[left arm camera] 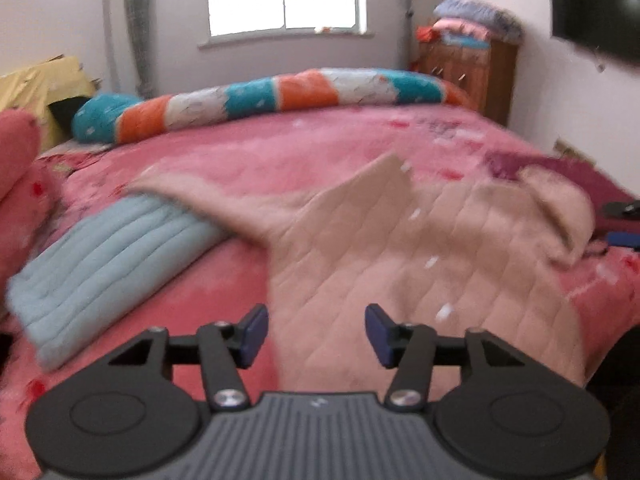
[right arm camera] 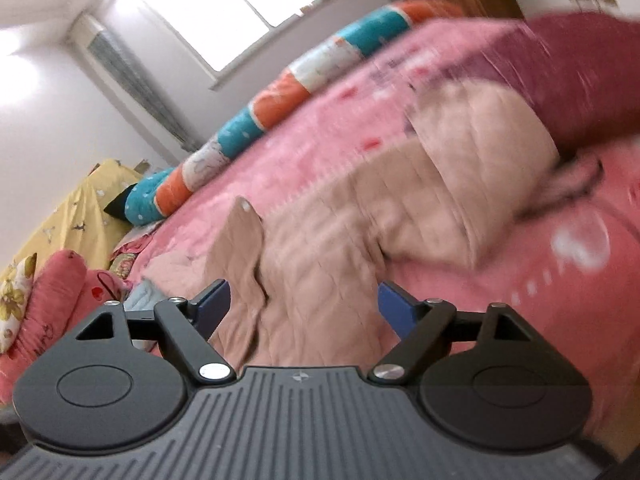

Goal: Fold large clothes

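Note:
A beige quilted jacket (left arm camera: 420,248) lies spread on the pink bed (left arm camera: 280,152), one sleeve stretched left and the other bunched at the right. It also shows in the right wrist view (right arm camera: 328,256), with a flap standing up near its left side. My left gripper (left arm camera: 316,334) is open and empty, just above the jacket's near left edge. My right gripper (right arm camera: 304,308) is open and empty, close over the jacket's near part. The tips of the right gripper (left arm camera: 624,224) show at the far right edge of the left wrist view.
A folded light-blue quilted garment (left arm camera: 108,264) lies on the bed to the left. A rolled teal, orange and white quilt (left arm camera: 272,96) runs along the far side. A maroon garment (right arm camera: 580,72) lies at the right. A wooden cabinet (left arm camera: 468,76) stands in the corner.

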`<control>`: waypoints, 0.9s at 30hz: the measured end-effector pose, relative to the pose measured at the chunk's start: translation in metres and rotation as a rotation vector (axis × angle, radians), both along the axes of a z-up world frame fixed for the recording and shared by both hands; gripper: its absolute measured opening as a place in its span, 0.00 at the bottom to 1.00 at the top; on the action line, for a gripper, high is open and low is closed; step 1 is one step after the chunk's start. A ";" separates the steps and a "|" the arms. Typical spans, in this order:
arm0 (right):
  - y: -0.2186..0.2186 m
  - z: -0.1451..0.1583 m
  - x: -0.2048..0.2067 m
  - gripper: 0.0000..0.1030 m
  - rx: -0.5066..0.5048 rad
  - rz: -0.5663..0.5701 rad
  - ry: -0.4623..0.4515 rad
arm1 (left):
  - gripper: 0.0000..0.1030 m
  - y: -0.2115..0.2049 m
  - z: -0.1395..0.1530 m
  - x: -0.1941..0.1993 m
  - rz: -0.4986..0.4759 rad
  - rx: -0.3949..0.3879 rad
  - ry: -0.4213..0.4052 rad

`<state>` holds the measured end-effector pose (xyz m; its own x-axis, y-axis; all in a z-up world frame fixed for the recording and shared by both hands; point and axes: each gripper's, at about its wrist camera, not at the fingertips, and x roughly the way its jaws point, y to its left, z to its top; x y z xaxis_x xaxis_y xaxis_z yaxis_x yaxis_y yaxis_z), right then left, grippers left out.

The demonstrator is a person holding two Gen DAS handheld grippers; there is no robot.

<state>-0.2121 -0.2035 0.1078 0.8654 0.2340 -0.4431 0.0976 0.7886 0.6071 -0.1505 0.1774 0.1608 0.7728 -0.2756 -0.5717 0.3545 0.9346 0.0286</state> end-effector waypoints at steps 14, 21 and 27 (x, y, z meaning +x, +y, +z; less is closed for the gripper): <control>0.007 0.039 0.140 1.00 -0.311 0.046 -0.073 | 0.57 -0.123 -0.080 0.104 -0.191 -0.174 0.080; -0.002 0.009 0.241 1.00 -0.335 0.084 -0.014 | 0.61 -0.119 -0.107 0.142 -0.160 -0.287 0.135; 0.007 -0.014 0.318 1.00 -0.297 0.198 0.051 | 0.65 -0.116 -0.131 0.149 -0.165 -0.283 0.178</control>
<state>0.1058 -0.1968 0.0935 0.7911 0.2500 -0.5583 -0.0508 0.9364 0.3473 -0.0013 0.0618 0.0303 0.5999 -0.5546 -0.5767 0.4774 0.8265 -0.2983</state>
